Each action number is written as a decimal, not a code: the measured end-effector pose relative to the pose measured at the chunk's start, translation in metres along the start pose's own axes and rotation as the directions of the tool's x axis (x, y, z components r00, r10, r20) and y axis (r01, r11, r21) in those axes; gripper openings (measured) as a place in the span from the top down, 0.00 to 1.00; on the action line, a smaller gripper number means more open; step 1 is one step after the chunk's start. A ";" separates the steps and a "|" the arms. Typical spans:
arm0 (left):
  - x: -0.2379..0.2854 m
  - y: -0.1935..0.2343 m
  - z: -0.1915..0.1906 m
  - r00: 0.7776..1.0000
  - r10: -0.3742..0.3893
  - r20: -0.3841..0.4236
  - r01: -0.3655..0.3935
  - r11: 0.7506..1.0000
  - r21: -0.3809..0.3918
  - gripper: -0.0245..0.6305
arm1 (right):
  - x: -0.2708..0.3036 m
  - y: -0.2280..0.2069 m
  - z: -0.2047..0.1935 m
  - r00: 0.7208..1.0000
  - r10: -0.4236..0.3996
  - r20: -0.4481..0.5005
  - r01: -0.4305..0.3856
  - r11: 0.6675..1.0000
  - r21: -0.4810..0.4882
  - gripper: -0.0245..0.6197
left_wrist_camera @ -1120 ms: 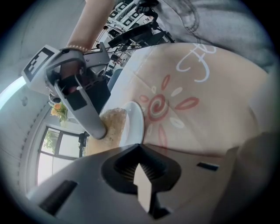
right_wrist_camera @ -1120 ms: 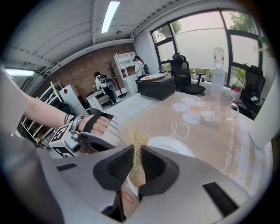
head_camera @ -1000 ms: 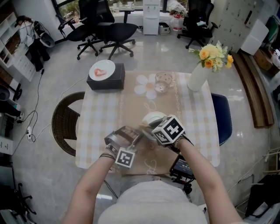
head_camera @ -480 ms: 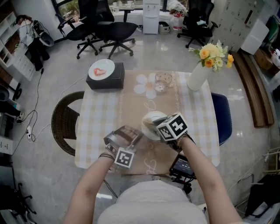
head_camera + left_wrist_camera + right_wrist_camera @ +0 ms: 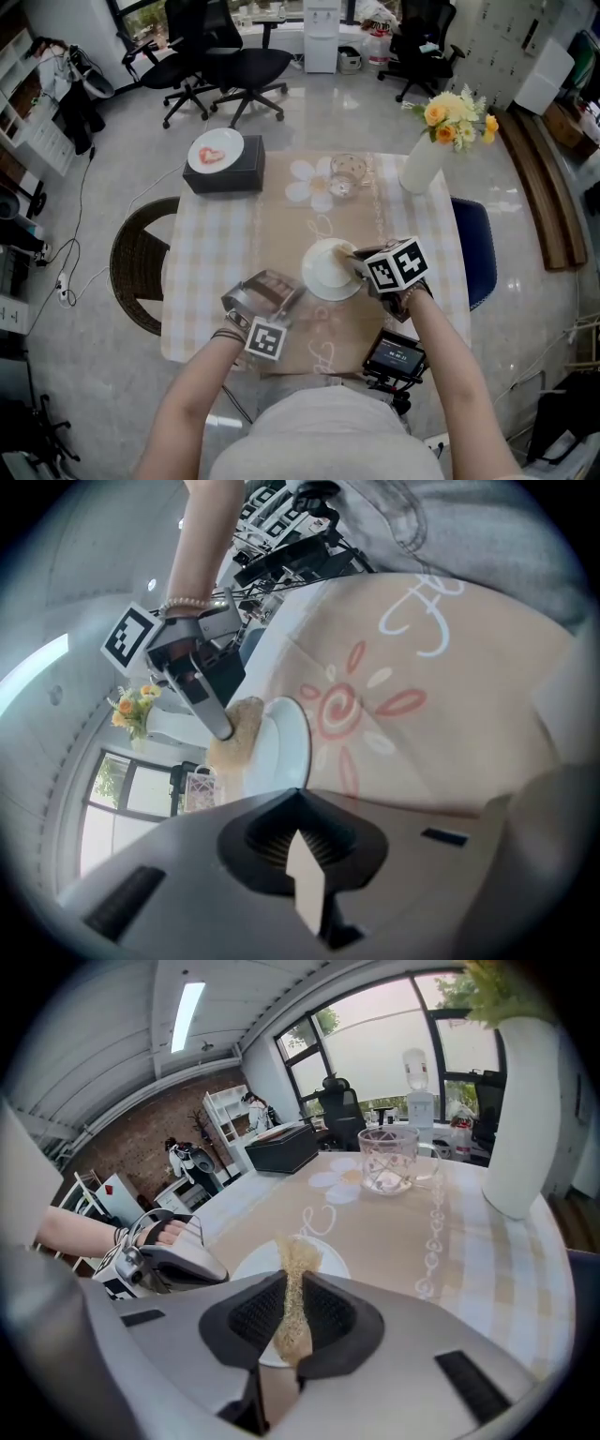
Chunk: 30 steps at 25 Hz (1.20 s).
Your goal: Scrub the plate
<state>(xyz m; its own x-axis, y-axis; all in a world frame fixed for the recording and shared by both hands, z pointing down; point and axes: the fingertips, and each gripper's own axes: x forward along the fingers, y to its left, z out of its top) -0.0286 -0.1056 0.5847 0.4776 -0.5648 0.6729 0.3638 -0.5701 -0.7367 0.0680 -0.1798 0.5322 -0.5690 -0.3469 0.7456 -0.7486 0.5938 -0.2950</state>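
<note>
A white plate [image 5: 326, 272] lies on the tan runner at the middle of the table. My right gripper [image 5: 356, 264] reaches its right rim and is shut on a tan scrubbing sponge [image 5: 294, 1279], which rests against the plate [image 5: 330, 1262]. The left gripper view shows the same sponge [image 5: 238, 742] pressed on the plate [image 5: 283, 752], under the right gripper's fingers [image 5: 208, 705]. My left gripper [image 5: 268, 294] rests on the runner to the plate's left, shut with nothing in it [image 5: 300, 850].
A glass mug [image 5: 348, 174] stands at the back of the runner, a white vase with yellow flowers [image 5: 424, 161] at the back right. A black box carrying a plate [image 5: 225, 159] sits back left. A small screen device [image 5: 394, 356] hangs at the table's near edge.
My right gripper has slid the sponge to the right across the plate, uncovering most of the plate. The left gripper has stayed put.
</note>
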 end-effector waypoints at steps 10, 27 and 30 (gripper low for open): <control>0.001 0.004 -0.002 1.000 0.021 -0.008 -0.021 1.000 0.004 0.95 | -0.014 -0.038 -0.015 0.996 -0.088 0.006 0.087 0.995 0.056 0.88; 0.000 0.003 -0.002 1.000 0.019 -0.005 -0.019 1.000 -0.013 0.95 | -0.004 0.039 0.030 0.994 0.086 0.072 -0.079 0.992 -0.097 0.88; 0.000 0.001 -0.002 1.000 0.009 -0.003 -0.009 1.000 -0.014 0.95 | 0.010 0.060 0.029 0.992 0.119 0.040 -0.113 0.985 -0.128 0.88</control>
<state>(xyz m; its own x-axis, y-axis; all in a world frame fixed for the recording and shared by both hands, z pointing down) -0.0296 -0.1072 0.5842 0.4781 -0.5720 0.6665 0.3486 -0.5729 -0.7418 0.0074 -0.1689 0.5049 -0.6668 -0.3028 0.6809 -0.6301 0.7170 -0.2981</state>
